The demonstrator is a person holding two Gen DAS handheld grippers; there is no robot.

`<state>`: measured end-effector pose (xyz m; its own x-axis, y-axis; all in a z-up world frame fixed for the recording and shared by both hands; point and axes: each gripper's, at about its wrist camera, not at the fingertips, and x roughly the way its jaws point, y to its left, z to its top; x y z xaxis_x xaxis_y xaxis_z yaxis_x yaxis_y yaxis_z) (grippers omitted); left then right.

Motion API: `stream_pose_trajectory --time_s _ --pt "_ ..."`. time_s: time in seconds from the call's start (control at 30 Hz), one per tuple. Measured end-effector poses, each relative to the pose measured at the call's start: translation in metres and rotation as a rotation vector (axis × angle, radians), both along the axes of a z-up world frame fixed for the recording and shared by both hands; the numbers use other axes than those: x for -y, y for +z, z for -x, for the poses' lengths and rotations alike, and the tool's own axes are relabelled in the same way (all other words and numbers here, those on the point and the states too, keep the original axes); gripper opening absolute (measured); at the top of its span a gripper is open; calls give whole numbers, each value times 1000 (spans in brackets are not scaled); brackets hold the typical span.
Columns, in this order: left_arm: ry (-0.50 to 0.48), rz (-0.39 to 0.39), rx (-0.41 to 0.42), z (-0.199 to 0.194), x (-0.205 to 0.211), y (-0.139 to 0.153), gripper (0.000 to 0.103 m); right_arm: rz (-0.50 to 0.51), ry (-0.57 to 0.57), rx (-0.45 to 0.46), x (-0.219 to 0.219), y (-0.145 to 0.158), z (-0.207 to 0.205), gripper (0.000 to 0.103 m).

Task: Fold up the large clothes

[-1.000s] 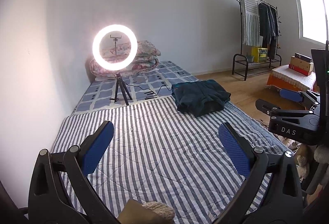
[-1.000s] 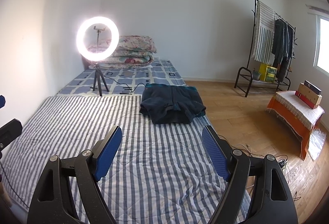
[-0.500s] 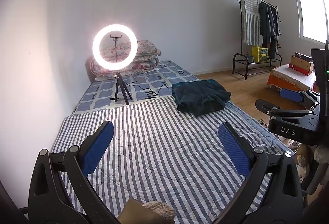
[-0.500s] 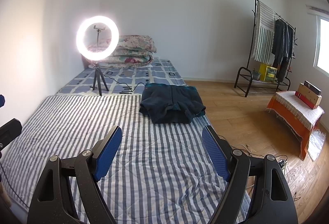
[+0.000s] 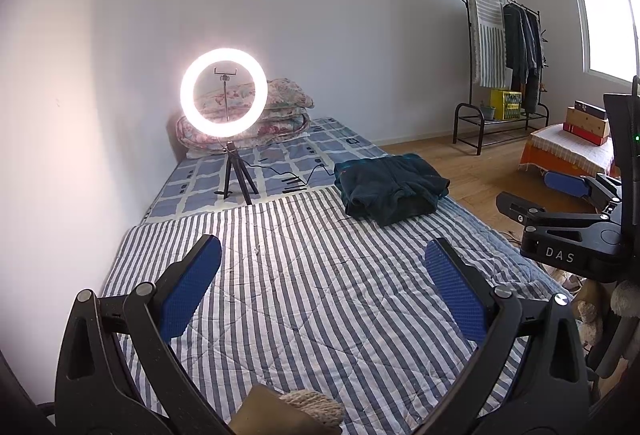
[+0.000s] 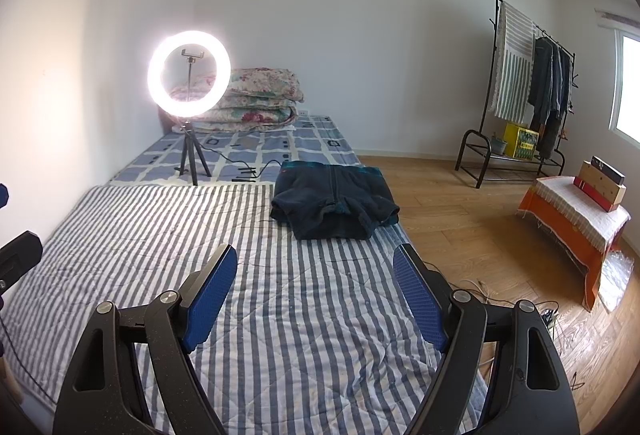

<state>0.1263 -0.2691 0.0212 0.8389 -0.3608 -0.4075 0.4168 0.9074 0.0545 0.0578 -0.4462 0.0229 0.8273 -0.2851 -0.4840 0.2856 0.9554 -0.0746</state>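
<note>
A dark blue-green garment (image 5: 390,190) (image 6: 334,200) lies folded in a thick bundle on the far right part of the striped quilt (image 5: 312,287) (image 6: 160,231), near the bed's right edge. My left gripper (image 5: 322,257) hovers above the quilt's near end, open, with nothing between its blue pads. My right gripper (image 6: 314,267) is open too, also empty, held short of the garment. In the left wrist view the right gripper's body (image 5: 568,235) shows at the right edge.
A lit ring light on a small tripod (image 5: 224,95) (image 6: 189,73) stands on the checked sheet behind the quilt, its cable trailing toward the garment. Folded floral bedding (image 6: 256,95) is stacked by the wall. A clothes rack (image 6: 528,83) and an orange-draped bench with boxes (image 6: 576,219) stand on the wooden floor at right.
</note>
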Motion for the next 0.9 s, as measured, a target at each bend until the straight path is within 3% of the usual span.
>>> stream_pose_trajectory --time_s 0.9 --pt "-3 -1 -1 -1 0 -1 103 -1 2 -3 4 -1 -1 80"
